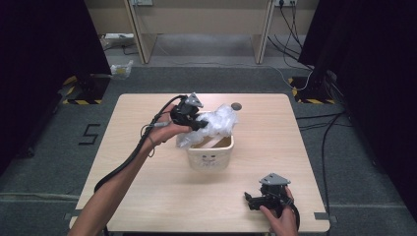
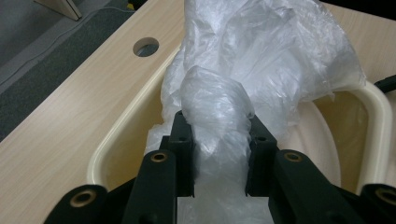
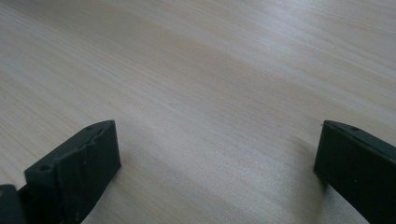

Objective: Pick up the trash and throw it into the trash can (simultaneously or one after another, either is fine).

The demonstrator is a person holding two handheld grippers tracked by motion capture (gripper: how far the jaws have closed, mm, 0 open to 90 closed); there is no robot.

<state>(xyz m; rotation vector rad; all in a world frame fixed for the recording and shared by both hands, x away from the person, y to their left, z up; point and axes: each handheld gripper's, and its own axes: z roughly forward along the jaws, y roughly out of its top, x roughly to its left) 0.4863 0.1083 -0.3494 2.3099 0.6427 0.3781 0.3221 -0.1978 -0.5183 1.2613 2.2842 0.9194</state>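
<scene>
Translucent white plastic bag (image 2: pixel 261 60), cream bin (image 1: pixel 210 158), pale wood-grain table (image 1: pixel 147 182), black jaws.

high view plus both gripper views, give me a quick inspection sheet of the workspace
surface: light wooden table, round hole near the far edge
job's things: cream bin; clear plastic bag bunched over its rim
clutter: nothing seen
grippers: left gripper shut on the plastic bag above the bin; right gripper open, low over bare wood
cables: one black cable trails along the left forearm
surroundings: grey carpet, dark curtains, floor cables, hazard-striped tape
</scene>
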